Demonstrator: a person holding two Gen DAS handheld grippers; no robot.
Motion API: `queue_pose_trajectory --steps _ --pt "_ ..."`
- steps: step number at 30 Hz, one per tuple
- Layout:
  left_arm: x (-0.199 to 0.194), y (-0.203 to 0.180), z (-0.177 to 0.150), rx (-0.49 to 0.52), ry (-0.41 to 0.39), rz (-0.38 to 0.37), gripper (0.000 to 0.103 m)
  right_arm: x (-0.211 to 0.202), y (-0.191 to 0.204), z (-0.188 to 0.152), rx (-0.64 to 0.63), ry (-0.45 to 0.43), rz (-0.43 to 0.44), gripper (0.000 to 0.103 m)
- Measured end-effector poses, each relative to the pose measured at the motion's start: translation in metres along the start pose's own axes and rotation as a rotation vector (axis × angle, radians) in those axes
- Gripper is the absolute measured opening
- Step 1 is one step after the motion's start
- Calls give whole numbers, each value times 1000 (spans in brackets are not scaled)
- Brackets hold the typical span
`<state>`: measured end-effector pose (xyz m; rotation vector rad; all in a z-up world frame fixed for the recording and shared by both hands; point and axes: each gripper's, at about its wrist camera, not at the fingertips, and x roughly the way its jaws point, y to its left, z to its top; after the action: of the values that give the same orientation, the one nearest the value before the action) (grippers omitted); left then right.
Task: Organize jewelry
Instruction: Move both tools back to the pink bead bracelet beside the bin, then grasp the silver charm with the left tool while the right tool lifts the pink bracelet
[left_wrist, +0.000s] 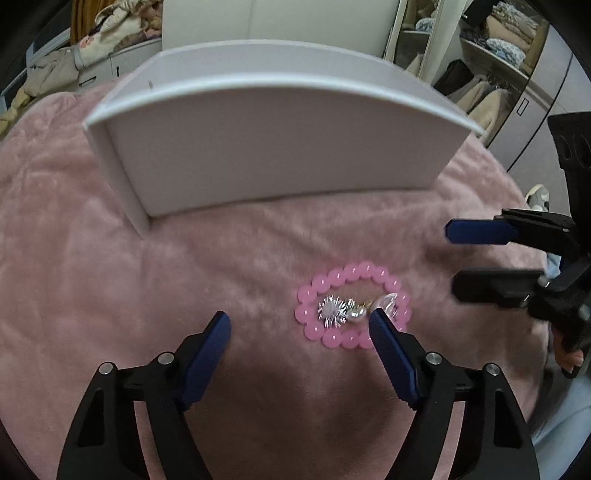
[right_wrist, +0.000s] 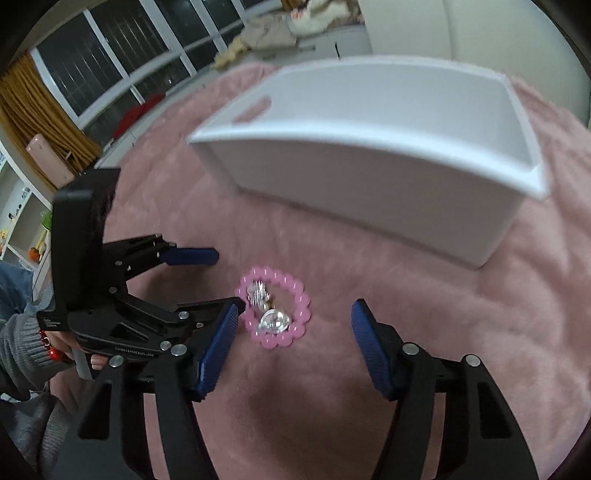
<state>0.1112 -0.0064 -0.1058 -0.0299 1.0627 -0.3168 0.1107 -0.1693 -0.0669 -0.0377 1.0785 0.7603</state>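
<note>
Both grippers hang over a pink bead bracelet (left_wrist: 352, 308) on the pink blanket (left_wrist: 110, 277)

Bracelet lies near the white box (left_wrist: 277, 147), silver trinkets (left_wrist: 338, 312) inside its ring; left gripper (left_wrist: 300, 324) and right gripper (right_wrist: 293, 325) both gape, holding nothing.

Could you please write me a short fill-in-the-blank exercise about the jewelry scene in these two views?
1. The bead bracelet is ____ in colour.
2. The silver trinkets lie ____ the bracelet's ring.
3. The white box stands on a pink ____.
4. Both the left gripper and the right gripper have their jaws ____.

Missing words: pink; inside; blanket; open
</note>
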Motion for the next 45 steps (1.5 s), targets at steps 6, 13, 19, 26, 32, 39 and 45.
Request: queue_pose_trajectory --steps 6,13,19,26,32,39,45 --pt "11 0 -1 9 -1 5 78 26 -2 -3 21 65 -34 47" --pt "11 0 4 38 -10 7 47 27 8 0 5 106 13 44" --pt "6 2 5 30 -17 -33 25 38 15 -2 -35 136 5 46" --pt "1 10 5 8 -15 -34 6 41 20 -2 -94 127 -19 14" --pt "0 12 3 -10 -29 -55 52 34 18 -2 -101 102 -19 13" --pt "1 5 2 8 -39 -73 57 0 17 9 -65 -54 47 12" --pt "-3 0 -1 43 -51 -108 63 -29 15 14 -46 -164 97 12"
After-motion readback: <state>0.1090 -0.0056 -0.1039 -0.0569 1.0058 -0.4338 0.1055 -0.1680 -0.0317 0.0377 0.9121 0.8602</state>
